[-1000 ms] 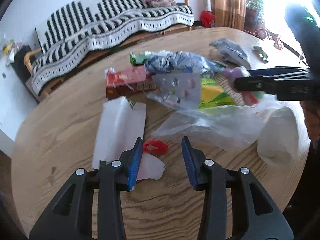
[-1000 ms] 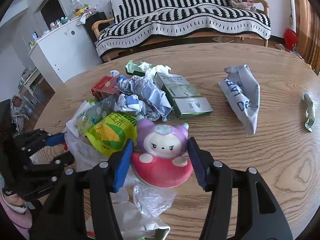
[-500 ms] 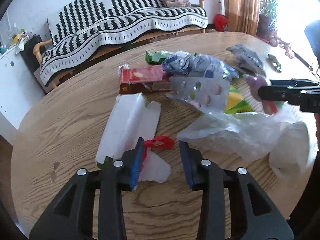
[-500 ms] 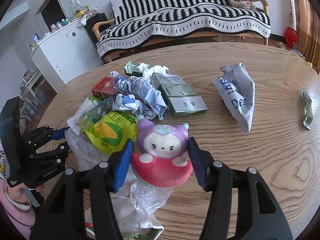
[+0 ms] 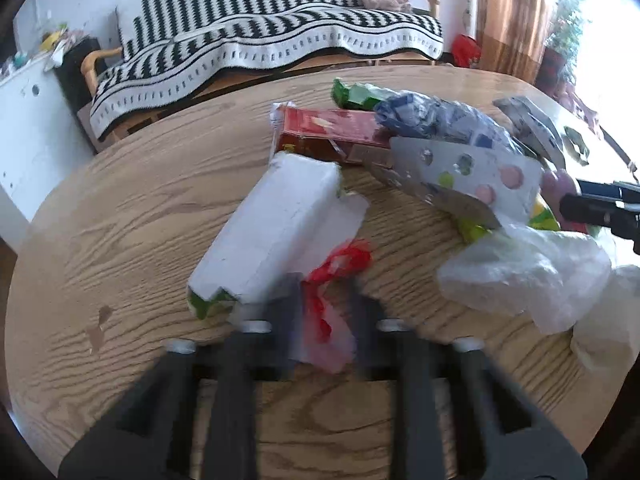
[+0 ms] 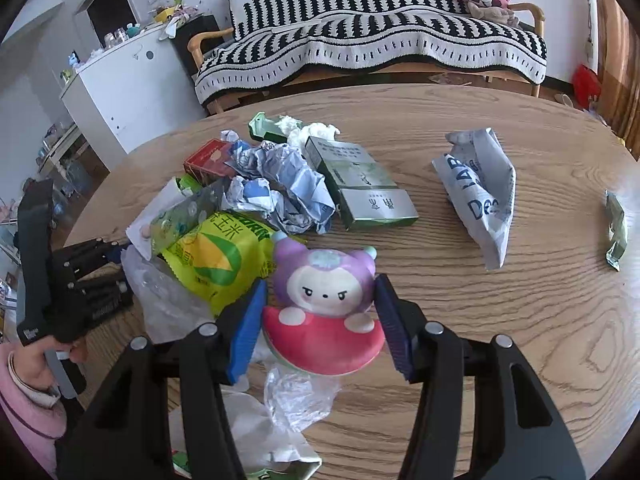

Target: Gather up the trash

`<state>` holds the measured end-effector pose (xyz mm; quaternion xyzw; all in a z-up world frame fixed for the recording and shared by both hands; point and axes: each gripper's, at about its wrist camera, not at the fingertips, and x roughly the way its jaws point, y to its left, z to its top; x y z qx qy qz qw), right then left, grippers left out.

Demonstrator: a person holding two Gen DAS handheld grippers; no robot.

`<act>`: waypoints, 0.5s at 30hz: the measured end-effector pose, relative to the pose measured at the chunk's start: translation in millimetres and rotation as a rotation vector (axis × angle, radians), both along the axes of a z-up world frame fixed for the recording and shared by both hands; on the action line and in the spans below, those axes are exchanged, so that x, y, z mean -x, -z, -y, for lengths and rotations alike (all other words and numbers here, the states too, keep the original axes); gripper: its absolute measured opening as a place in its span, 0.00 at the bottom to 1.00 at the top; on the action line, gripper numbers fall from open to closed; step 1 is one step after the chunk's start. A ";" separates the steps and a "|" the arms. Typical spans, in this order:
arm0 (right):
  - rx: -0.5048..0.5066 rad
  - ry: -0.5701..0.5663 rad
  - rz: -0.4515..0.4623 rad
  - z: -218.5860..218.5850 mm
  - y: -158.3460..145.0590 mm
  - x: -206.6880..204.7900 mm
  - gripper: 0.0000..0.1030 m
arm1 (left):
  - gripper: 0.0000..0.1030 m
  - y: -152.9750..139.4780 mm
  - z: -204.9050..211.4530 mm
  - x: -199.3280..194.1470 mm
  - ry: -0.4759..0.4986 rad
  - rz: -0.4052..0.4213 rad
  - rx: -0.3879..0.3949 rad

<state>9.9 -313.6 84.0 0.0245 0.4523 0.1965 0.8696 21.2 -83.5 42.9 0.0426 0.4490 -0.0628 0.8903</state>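
A round wooden counter point(image 6: 500, 340) carries litter: a white carton point(image 5: 272, 232), a red box point(image 5: 328, 136), a green box point(image 6: 360, 184), crumpled paper point(image 6: 280, 184), a yellow snack bag point(image 6: 216, 260), a grey pouch point(image 6: 480, 196) lying apart.

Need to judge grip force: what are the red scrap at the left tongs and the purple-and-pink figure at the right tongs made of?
Red crinkled scrap: looks like thin glossy plastic film, going by its wrinkles and sheen. Purple-and-pink cartoon figure: probably soft matte foam or rubber, smooth and rounded; its firmness cannot be told from here.

Matt wood-grain table point(image 6: 500, 320); on it, glossy clear plastic bag point(image 5: 520, 280), crumpled paper point(image 6: 280, 184), shiny foil blister pack point(image 5: 472, 176).
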 end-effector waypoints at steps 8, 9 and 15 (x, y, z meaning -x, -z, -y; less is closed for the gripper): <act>0.019 -0.018 0.038 -5.4 -3.8 1.7 0.47 | 0.09 -7.0 0.8 4.4 -0.033 0.009 0.019; 0.016 -0.012 0.042 -4.4 -4.5 1.7 0.47 | 0.09 -10.1 1.2 6.1 -0.037 0.019 0.022; 0.016 0.013 0.034 1.4 -2.8 -0.1 0.47 | 0.09 -10.9 1.5 6.2 -0.041 0.019 0.026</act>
